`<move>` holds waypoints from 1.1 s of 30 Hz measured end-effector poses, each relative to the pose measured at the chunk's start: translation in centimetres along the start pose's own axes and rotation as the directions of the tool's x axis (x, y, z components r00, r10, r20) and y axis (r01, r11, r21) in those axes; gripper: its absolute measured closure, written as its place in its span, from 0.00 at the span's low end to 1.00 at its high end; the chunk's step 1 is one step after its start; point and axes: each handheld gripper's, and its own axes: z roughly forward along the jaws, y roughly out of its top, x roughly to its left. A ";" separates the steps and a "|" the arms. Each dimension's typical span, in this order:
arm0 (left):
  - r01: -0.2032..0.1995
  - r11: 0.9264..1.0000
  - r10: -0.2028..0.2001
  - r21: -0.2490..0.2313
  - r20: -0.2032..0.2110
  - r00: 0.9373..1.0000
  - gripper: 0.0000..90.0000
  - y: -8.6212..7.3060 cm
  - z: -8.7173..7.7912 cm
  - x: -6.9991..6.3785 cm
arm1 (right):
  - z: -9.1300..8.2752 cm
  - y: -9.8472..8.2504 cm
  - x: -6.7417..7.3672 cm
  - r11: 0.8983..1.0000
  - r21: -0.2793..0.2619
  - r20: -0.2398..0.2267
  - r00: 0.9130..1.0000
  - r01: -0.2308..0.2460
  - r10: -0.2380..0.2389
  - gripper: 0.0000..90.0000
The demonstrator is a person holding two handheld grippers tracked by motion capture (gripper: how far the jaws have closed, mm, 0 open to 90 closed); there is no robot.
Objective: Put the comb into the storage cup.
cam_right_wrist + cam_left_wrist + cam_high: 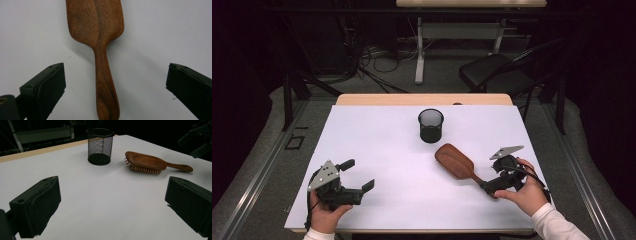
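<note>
A brown wooden hairbrush (455, 161) lies bristles down on the white table top (382, 145), its handle pointing toward the person's right hand. My right gripper (488, 186) is open at the handle's end. In the right gripper view the handle (103, 82) runs up between the two wide-apart jaws of that gripper (115, 69), and neither jaw touches it. My left gripper (358, 175) rests open at the front left with nothing in it. Its own view looks past its spread jaws (112, 181) at the hairbrush (146, 162).
A black mesh cup (431, 125) stands upright behind the brush, near the table's far edge; the left gripper view shows the cup (100, 146) left of the brush. The right gripper (200, 137) appears dark at that view's top right. A black chair (492, 72) stands beyond the table.
</note>
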 end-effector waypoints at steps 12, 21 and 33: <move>0.002 1.000 -0.002 0.003 -0.003 1.000 0.00 0.0 0.0 0.0 | 1.1 0.7 -0.2 0.999 0.049 -0.005 1.000 0.020 -0.020 0.06; 0.000 1.000 0.000 0.010 0.001 1.000 0.00 -0.1 0.1 0.1 | 1.9 1.0 -0.3 0.996 0.080 -0.008 0.999 0.037 -0.037 0.08; 0.000 1.000 0.000 0.012 0.001 1.000 0.00 -0.1 0.1 0.1 | 2.9 1.4 -0.3 0.995 0.080 -0.007 0.998 0.056 -0.056 0.16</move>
